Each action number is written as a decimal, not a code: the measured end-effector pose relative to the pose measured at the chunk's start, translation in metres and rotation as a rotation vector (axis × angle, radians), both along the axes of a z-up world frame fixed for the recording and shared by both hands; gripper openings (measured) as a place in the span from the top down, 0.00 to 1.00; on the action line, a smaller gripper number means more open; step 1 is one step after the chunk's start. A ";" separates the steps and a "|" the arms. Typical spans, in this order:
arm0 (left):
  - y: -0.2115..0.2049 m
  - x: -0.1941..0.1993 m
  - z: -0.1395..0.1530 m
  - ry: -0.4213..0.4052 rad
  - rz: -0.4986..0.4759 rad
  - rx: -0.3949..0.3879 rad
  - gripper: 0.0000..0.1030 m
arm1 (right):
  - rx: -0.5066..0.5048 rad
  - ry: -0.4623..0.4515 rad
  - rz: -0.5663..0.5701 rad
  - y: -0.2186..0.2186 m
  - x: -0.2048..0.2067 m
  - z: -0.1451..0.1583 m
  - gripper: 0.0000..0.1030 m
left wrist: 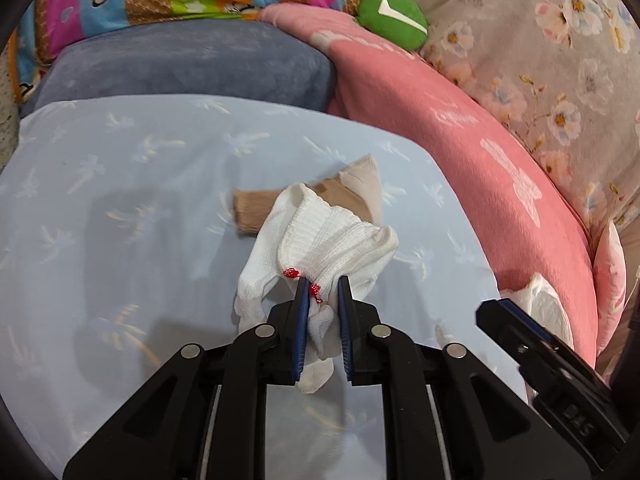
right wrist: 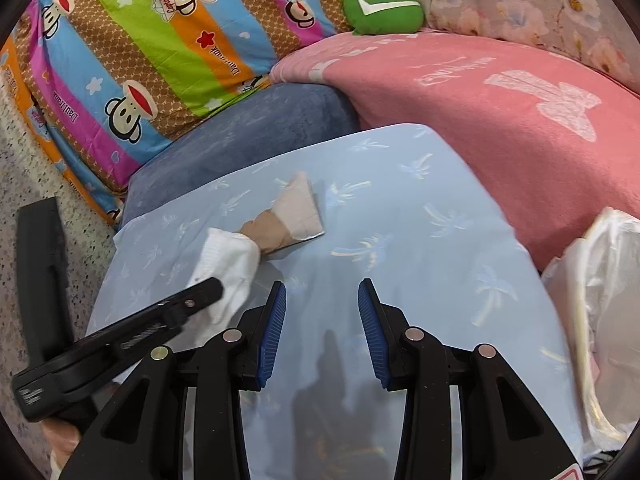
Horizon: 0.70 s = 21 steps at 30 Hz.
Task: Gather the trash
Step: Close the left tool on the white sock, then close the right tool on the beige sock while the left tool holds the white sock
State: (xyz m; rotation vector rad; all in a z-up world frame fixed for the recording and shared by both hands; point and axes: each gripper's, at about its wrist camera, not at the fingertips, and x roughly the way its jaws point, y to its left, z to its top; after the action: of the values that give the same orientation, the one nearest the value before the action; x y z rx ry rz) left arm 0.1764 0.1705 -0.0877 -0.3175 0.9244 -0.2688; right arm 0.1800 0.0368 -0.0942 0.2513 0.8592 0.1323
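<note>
We are working over the light blue sheet [left wrist: 120, 208], our landmark. Behind it, the pink blanket [left wrist: 460, 128] and the navy cushion [left wrist: 180, 64] are lying against the striped monkey-print quilt [right wrist: 132, 48]. At the sheet's right edge a white plastic bag [right wrist: 600, 288] is sitting crumpled. Near the sheet's middle, our left gripper [left wrist: 323, 292] is pinching a white sock [left wrist: 332, 236], jaws narrow around the fabric. A beige sock [right wrist: 292, 216] is lying partly under it. Our right gripper [right wrist: 322, 296] is hovering above the sheet, jaws apart and holding nothing.
</note>
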 end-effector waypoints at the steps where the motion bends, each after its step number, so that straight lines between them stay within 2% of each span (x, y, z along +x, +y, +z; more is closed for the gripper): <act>1: 0.005 0.001 0.002 -0.006 0.010 0.000 0.86 | 0.001 0.002 0.004 0.004 0.005 -0.001 0.63; 6: 0.023 0.013 0.012 -0.044 0.069 0.051 0.86 | 0.017 0.015 0.023 0.022 0.040 -0.007 0.63; 13: 0.036 0.034 0.014 -0.062 0.107 0.077 0.86 | 0.012 0.022 0.025 0.044 0.087 -0.016 0.63; 17: 0.037 0.043 0.010 -0.055 0.106 0.081 0.86 | 0.013 0.016 -0.005 0.049 0.106 -0.022 0.42; 21: 0.036 0.046 0.005 -0.047 0.101 0.081 0.86 | 0.014 0.049 -0.002 0.054 0.121 -0.035 0.41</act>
State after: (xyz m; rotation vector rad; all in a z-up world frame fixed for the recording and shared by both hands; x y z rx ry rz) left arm 0.2227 0.2065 -0.0825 -0.2806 0.8679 -0.1451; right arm 0.3008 0.0906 -0.1296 0.2692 0.9067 0.1310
